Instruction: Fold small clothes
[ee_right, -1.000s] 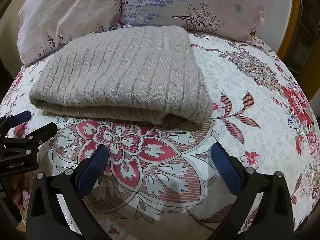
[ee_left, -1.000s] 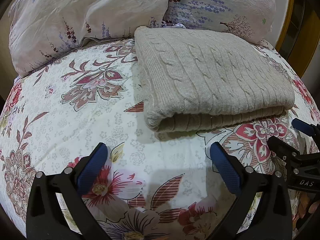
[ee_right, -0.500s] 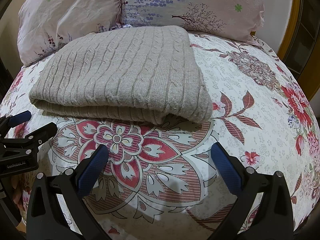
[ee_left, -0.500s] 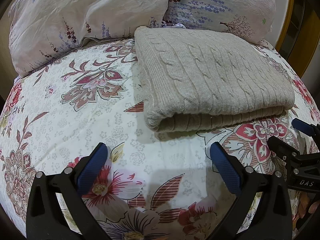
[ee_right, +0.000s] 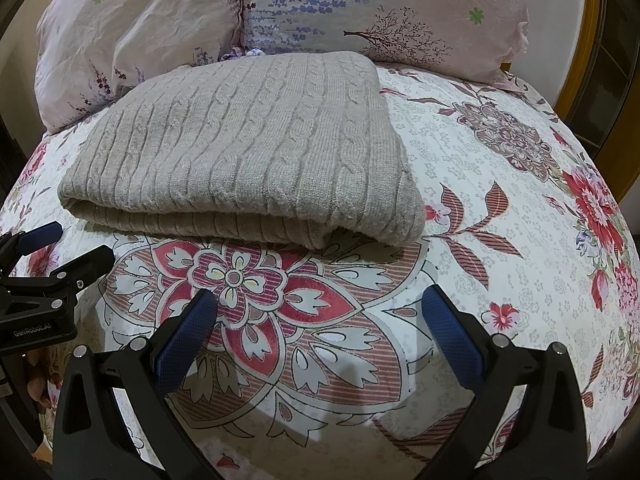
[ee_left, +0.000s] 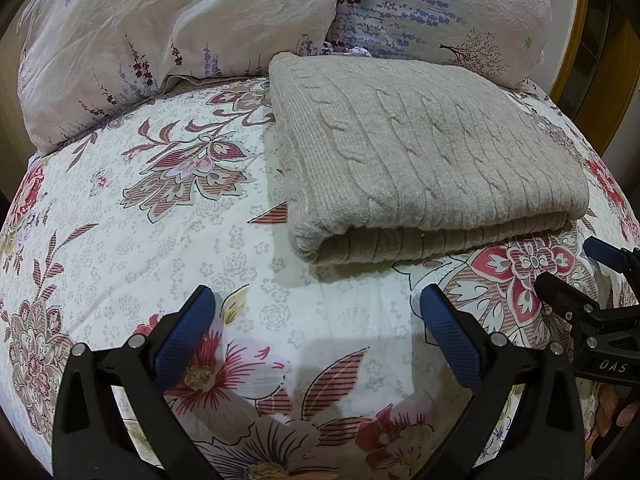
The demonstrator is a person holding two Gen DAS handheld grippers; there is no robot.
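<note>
The sweater [ee_left: 424, 172] lies folded at the upper centre of the bed [ee_left: 140, 240]. The left gripper [ee_left: 316, 312] and right gripper [ee_right: 320, 312] are wide open, holding nothing. The folding seems finished.

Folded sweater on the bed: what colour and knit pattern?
Beige-grey sweater, cable-knit with ribbed columns; clearest in the right wrist view.

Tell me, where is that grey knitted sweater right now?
The folded sweater lies on the floral bedspread, its far edge against the two pillows. It sits right of centre in the left wrist view, and neither open gripper touches it.
</note>
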